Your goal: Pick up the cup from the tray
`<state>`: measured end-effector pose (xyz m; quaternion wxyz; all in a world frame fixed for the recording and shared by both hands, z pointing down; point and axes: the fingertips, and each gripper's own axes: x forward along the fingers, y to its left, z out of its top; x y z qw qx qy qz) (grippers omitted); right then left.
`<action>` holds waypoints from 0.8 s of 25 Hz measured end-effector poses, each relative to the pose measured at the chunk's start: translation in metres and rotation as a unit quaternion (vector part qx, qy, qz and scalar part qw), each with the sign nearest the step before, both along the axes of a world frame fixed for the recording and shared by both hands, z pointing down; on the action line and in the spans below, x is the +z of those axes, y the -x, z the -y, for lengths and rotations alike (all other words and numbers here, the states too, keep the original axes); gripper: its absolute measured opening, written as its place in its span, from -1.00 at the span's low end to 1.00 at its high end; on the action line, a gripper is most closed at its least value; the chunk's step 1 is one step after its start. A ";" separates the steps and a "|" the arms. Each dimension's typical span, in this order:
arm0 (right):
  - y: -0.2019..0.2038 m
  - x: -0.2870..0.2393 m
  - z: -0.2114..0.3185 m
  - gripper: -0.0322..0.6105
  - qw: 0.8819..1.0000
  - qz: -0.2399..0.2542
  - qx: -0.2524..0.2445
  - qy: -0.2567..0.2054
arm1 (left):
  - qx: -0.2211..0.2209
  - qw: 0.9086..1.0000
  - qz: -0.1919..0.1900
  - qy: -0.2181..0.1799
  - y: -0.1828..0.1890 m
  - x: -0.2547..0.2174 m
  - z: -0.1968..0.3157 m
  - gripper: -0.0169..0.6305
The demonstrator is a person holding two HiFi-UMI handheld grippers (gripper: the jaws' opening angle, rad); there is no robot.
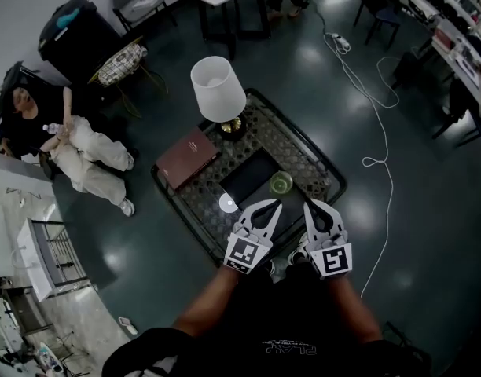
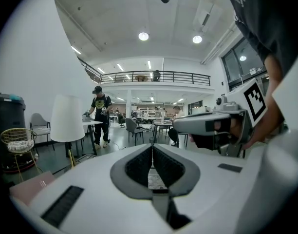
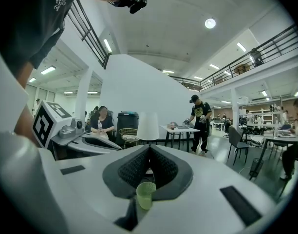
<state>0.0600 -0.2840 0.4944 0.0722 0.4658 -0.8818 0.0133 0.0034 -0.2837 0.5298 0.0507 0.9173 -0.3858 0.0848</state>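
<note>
left gripper (image 1: 268, 210): fingers pressed together, nothing between them; over the near edge of the worktop (image 1: 307, 151).
right gripper (image 1: 315, 210): fingers pressed together, nothing pinched.
green cup (image 1: 281, 182): upright, at the right end of the dark tray (image 1: 244, 181), just ahead of both grippers and between them.
approach: probably the right gripper, as the cup sits on its line; the fingers must spread first.

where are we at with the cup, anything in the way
Left gripper and right gripper shut, empty. Small translucent green cup upright on the dark rectangular tray, just ahead, untouched. Nothing in between; white-shaded lamp stands further back.
</note>
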 end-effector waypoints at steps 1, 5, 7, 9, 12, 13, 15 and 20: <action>-0.002 0.001 0.003 -0.87 1.000 0.001 -0.002 0.001 | -0.001 1.000 0.002 0.001 0.000 0.001 0.003 -0.91; -0.004 0.014 0.015 -0.87 1.000 0.001 -0.016 0.006 | -0.018 1.000 0.005 0.000 0.001 0.010 0.016 -0.91; -0.003 0.023 0.018 -0.87 1.000 0.003 -0.022 0.011 | -0.028 1.000 0.005 0.002 0.003 0.016 0.021 -0.91; -0.003 0.031 0.020 -0.87 1.000 0.003 -0.026 0.017 | -0.029 1.000 0.008 0.006 0.003 0.024 0.024 -0.91; -0.003 0.041 0.023 -0.87 0.999 0.006 -0.028 0.027 | -0.036 0.999 0.009 0.014 0.004 0.037 0.027 -0.91; -0.003 0.043 0.024 -0.87 0.999 0.008 -0.027 0.029 | -0.038 0.999 0.009 0.017 0.005 0.041 0.028 -0.91; -0.003 0.047 0.025 -0.87 0.999 0.011 -0.026 0.033 | -0.040 0.999 0.012 0.022 0.006 0.048 0.028 -0.91; -0.004 0.056 0.026 -0.87 0.999 0.012 -0.026 0.043 | -0.044 0.998 0.042 0.031 0.009 0.067 0.032 -0.88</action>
